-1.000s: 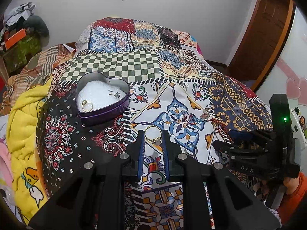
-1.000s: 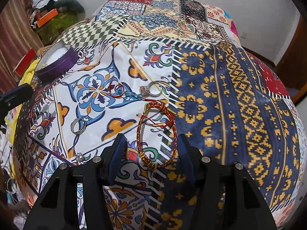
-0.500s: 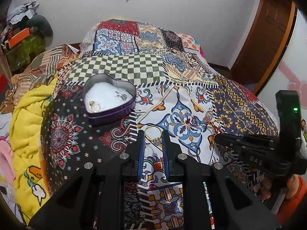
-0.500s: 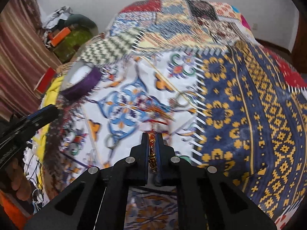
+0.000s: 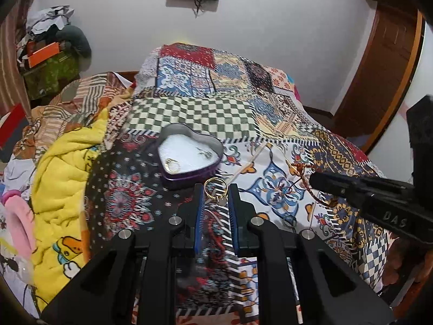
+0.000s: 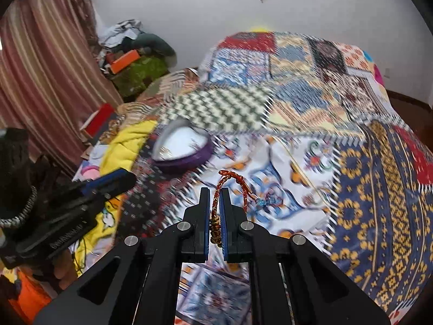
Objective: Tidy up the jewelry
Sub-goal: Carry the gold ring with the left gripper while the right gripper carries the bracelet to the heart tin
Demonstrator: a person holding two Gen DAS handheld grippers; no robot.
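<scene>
Your right gripper (image 6: 215, 200) pinches the limp bracelet (image 6: 230, 187) at its knot; its loop flops beyond the fingertips. Your left gripper (image 5: 215, 193) pinches a small, slippery ring (image 5: 215, 188) near the tips.

Bed's got a loud patchwork bedspread (image 5: 189, 113), with a purple heart-shaped tin (image 5: 189, 159) and a yellow blanket (image 5: 65, 178) lying on it.

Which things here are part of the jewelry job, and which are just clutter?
Job: gold ring in left gripper; red bracelet in right gripper; heart tin.
Clutter: yellow blanket; orange box; curtain.
</scene>
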